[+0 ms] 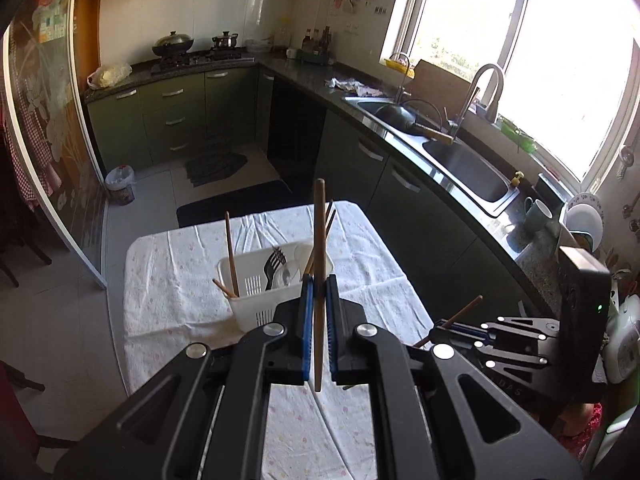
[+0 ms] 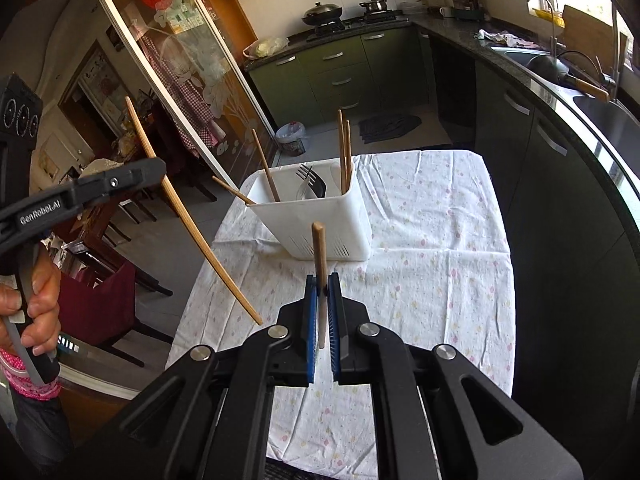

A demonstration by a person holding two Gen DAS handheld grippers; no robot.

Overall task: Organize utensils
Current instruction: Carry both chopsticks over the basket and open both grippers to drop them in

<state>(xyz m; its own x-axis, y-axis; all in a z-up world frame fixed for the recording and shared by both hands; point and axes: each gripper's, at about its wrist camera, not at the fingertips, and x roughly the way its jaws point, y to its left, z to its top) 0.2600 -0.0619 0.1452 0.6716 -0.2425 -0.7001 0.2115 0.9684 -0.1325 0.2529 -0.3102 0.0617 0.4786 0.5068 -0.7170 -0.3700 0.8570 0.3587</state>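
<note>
Kitchen, cloth-covered tabletop [image 1: 168,280], two chopsticks held above a white basket.

Left wrist view: the left tool [image 1: 317,288] is clamped on a wooden chopstick [image 1: 319,240], upright between the blue pads, with the white utensil basket [image 1: 248,304] just beyond, already holding a fork [image 1: 274,260] and other chopsticks. Right wrist view: the right tool [image 2: 323,292] pinches a second chopstick [image 2: 319,248] near its thick end, short of the basket [image 2: 320,220]; the left tool [image 2: 132,176] carries its long chopstick [image 2: 192,224] slanted, off to the side. These sticks look light, stiff and smooth, so they could pivot or slip; a hold nearer the middle seems steadier.
</note>
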